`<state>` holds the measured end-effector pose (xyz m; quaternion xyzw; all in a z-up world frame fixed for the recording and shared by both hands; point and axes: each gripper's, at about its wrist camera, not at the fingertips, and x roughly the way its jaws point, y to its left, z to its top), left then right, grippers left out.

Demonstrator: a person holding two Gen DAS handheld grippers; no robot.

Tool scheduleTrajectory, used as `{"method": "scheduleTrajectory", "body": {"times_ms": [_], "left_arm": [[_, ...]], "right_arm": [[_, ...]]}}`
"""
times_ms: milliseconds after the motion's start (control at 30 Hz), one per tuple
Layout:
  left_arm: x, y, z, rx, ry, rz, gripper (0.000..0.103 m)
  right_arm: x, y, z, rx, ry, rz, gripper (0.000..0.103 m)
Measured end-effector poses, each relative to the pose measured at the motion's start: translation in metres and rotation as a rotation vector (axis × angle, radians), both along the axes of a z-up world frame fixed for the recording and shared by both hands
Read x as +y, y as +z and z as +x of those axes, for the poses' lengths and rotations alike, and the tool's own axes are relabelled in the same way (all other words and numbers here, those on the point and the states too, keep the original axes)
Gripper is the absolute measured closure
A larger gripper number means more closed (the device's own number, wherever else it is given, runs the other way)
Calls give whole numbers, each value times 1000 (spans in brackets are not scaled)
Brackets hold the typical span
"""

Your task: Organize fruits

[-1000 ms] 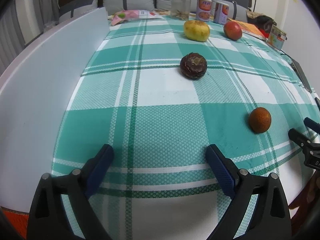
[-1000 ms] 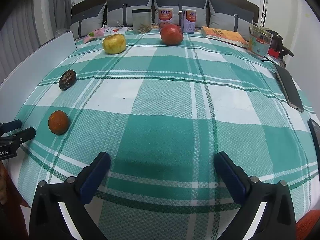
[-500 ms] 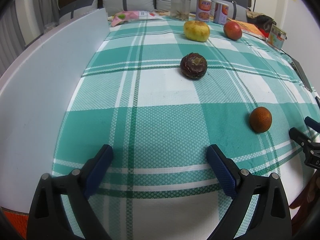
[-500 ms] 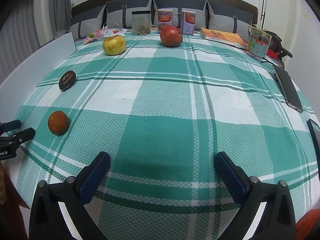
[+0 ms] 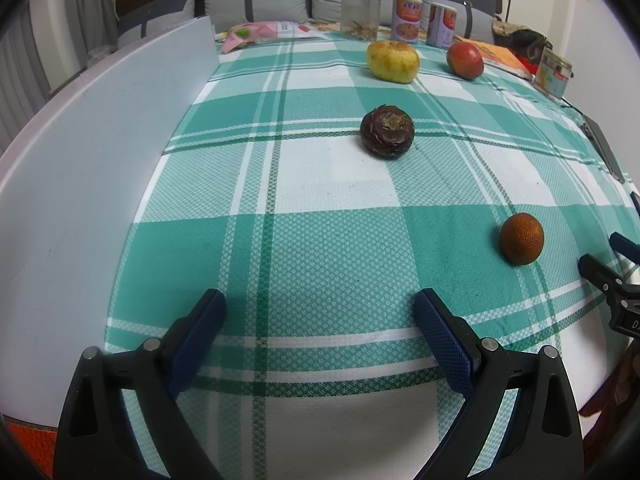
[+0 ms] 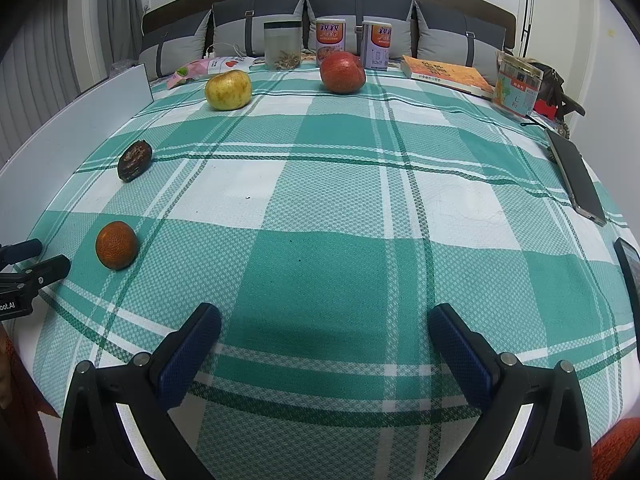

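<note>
Several fruits lie apart on a green-and-white checked tablecloth [image 5: 328,248]. A small orange fruit [image 5: 521,239] [image 6: 116,245] lies near the front edge. A dark brown wrinkled fruit [image 5: 387,131] [image 6: 134,160] lies further back. A yellow apple [image 5: 393,61] [image 6: 228,90] and a red pomegranate [image 5: 465,60] [image 6: 343,72] lie at the far side. My left gripper [image 5: 318,328] is open and empty over the near cloth. My right gripper [image 6: 326,340] is open and empty too, right of the orange fruit.
A white board [image 5: 92,160] stands along the table's left side. A clear jar [image 6: 282,45], two cans [image 6: 331,42], a snack bag [image 5: 264,32], a book [image 6: 446,72] and a box [image 6: 516,88] line the far edge. A phone [image 6: 576,176] lies at the right edge.
</note>
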<state>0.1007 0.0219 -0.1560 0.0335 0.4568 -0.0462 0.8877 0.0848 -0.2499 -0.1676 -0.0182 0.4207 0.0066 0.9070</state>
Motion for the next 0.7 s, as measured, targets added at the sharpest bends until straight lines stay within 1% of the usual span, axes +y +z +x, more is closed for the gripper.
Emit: {"method": "scheduleTrajectory", "body": {"times_ms": [433, 500, 533, 567, 633, 700], "left_arm": [[0, 0, 0, 1, 0, 0, 6], [0, 0, 0, 2, -1, 0, 6], [0, 0, 0, 2, -1, 1, 6], [0, -1, 0, 2, -2, 1, 6], [0, -1, 1, 2, -2, 0, 6], [0, -1, 1, 2, -3, 0, 6]], "right_arm": [[0, 0, 0, 3, 1, 0, 0], [0, 2, 3, 35, 14, 3, 0], [-1, 4, 6, 69, 22, 7, 0], [-1, 7, 7, 83, 32, 27, 1], [2, 18, 2, 45, 87, 122, 5], [15, 28, 1, 19, 160, 168, 6]]}}
